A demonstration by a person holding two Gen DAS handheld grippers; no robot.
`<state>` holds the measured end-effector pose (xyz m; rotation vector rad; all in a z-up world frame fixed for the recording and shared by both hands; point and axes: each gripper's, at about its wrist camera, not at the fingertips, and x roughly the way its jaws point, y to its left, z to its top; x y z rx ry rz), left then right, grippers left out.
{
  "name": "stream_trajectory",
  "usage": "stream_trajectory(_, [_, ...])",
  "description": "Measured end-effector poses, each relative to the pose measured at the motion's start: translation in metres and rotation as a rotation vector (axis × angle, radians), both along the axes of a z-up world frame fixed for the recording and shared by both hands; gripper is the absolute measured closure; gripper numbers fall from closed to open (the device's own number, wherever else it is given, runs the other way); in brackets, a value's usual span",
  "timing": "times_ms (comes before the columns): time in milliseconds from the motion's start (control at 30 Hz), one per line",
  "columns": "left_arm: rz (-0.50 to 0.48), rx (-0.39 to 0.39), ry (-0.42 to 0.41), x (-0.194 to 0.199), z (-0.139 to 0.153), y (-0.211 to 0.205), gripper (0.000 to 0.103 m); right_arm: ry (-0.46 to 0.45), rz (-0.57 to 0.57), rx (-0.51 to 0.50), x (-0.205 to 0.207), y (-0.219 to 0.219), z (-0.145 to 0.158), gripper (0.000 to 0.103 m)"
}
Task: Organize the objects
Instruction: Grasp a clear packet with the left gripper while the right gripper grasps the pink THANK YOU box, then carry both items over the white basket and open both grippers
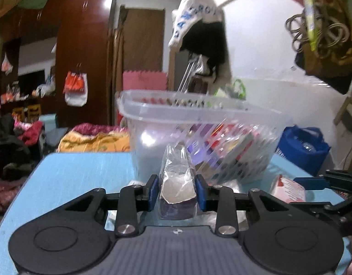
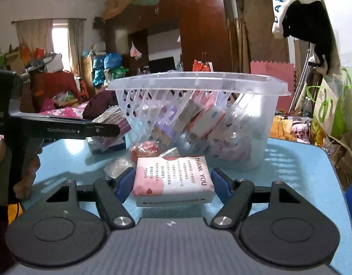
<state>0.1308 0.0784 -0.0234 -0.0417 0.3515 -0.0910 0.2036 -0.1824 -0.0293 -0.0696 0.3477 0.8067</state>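
My left gripper (image 1: 177,189) is shut on a clear-wrapped packet (image 1: 176,167) with a purple base, held just above the light blue table (image 1: 79,171) in front of the clear slotted basket (image 1: 153,105). In the right wrist view that packet (image 2: 116,119) hangs at the left, level with the basket's (image 2: 199,80) side. My right gripper (image 2: 173,181) straddles a pink and white "THANK YOU" box (image 2: 173,174) lying on the table. Its blue pads (image 2: 124,182) stand close on both sides, with a thin gap on the right. The basket holds several tilted boxes.
A red wrapped packet (image 2: 145,149), a whitish wrapped one (image 2: 118,166) and a blue box (image 2: 109,147) lie before the basket. A person's hand (image 2: 27,171) holds the left gripper. A blue bag (image 1: 301,146) sits beyond the table's right edge.
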Motion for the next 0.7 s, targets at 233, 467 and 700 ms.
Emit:
stream_trajectory(233, [-0.032,-0.026,-0.097,-0.019,0.004,0.002,0.065,-0.024,-0.006,0.111,-0.003,-0.015,0.001,0.029])
stream_trajectory(467, [-0.097,-0.052,-0.192,-0.05,0.015,-0.004,0.065,-0.083,-0.081,0.187,-0.016,-0.029,0.014,0.029])
stream_trajectory(700, [-0.108,-0.015,-0.277,-0.041,0.08,-0.021,0.065,-0.203,-0.083,0.191,-0.013,-0.025,0.094,0.029])
